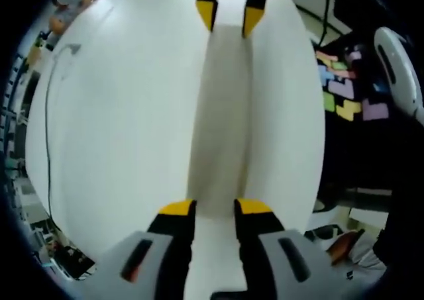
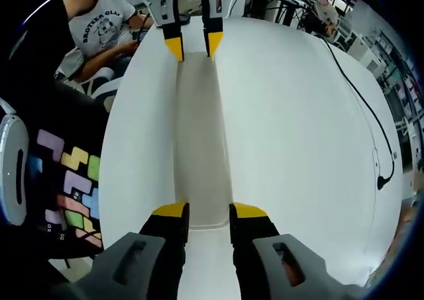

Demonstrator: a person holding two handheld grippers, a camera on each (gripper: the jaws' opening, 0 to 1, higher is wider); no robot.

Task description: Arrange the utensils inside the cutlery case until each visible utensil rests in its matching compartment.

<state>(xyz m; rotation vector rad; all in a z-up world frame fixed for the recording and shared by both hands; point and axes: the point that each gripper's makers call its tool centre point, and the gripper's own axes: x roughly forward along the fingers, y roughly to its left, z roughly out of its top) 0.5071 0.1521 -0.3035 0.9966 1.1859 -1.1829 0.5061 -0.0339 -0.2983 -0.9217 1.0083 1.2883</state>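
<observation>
- Case (image 1: 222, 114), seen in the left gripper view: a long white tray lying on the white desk (image 1: 119, 128). Left tongs (image 1: 215, 207) part-open at its near end, holding nothing; right tongs (image 1: 229, 12) sit at the far end.
- Right gripper view: right tongs (image 2: 209, 210) part-open, empty, over the case (image 2: 199, 141); no utensils can be made out. Risk: both tongs nudging the light case, sliding it off-line.
</observation>
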